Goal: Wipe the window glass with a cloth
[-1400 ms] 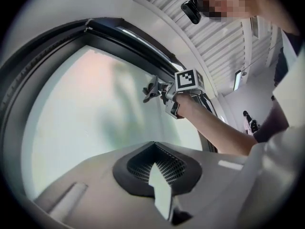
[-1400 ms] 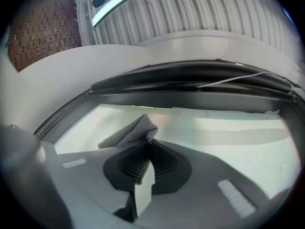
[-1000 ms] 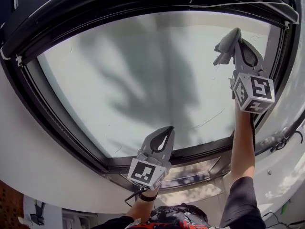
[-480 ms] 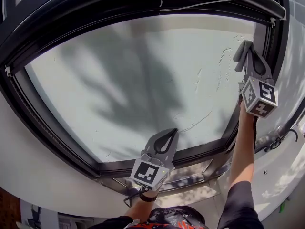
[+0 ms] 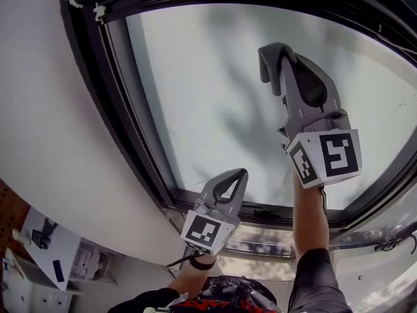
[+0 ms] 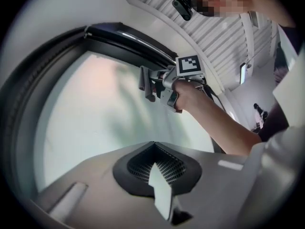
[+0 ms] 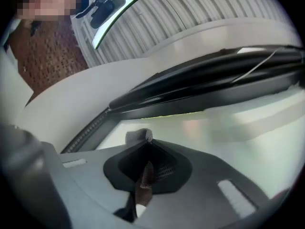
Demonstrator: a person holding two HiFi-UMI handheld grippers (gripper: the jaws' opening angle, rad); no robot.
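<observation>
The window glass point(image 5: 195, 90) is a pale frosted pane in a black frame point(image 5: 124, 109). My right gripper point(image 5: 277, 49) is raised against the pane's middle, shut on a grey cloth point(image 5: 268, 59) that pokes out past its tips. That cloth point(image 7: 138, 136) also shows at the jaw tips in the right gripper view, and as a grey fold point(image 6: 145, 82) in the left gripper view. My left gripper point(image 5: 240, 175) hangs lower, near the bottom frame, jaws closed with nothing in them. The pane point(image 6: 95, 109) fills the left gripper view ahead of those jaws.
A white wall point(image 5: 45, 129) runs along the frame's left side. The black bottom rail point(image 5: 260, 214) lies just under the left gripper. A thin cord point(image 7: 257, 66) crosses the upper frame. White furniture point(image 5: 39, 253) stands at the lower left.
The right gripper with the cloth has swept from the pane's right edge leftward to its middle. The head view has swung left, showing more wall. The left gripper has stayed near the bottom rail.
</observation>
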